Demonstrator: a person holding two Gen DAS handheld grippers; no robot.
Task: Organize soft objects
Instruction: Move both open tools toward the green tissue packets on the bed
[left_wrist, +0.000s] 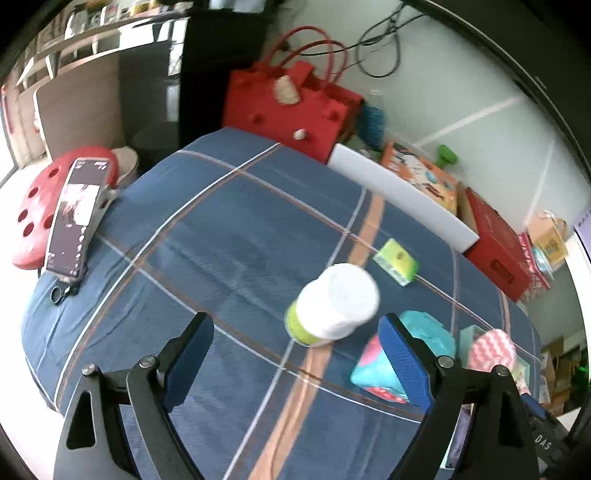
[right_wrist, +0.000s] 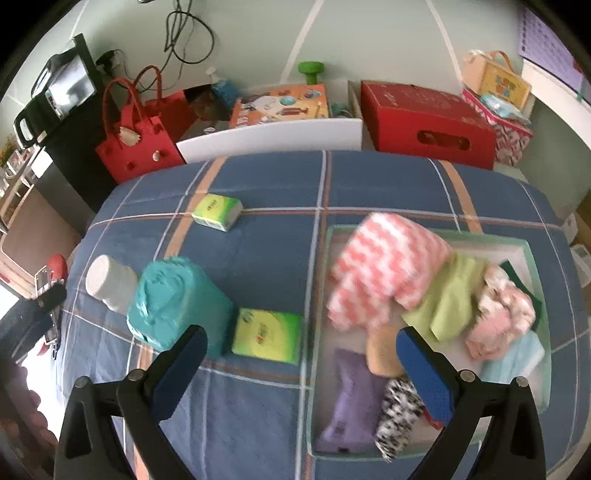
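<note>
A blue plaid cloth covers the surface. On it stand a white roll, a teal soft pack and two green tissue packs. The far tissue pack lies beyond the roll in the left wrist view. A pale green tray holds a pink chevron towel, a lime cloth, a purple cloth and other folded cloths. My left gripper hovers open just short of the white roll. My right gripper hangs open over the tray's left rim, holding nothing.
Behind the surface stand a red handbag, a white board, an orange picture box and a red carton. A phone on a mount and a red perforated stool are at the left edge.
</note>
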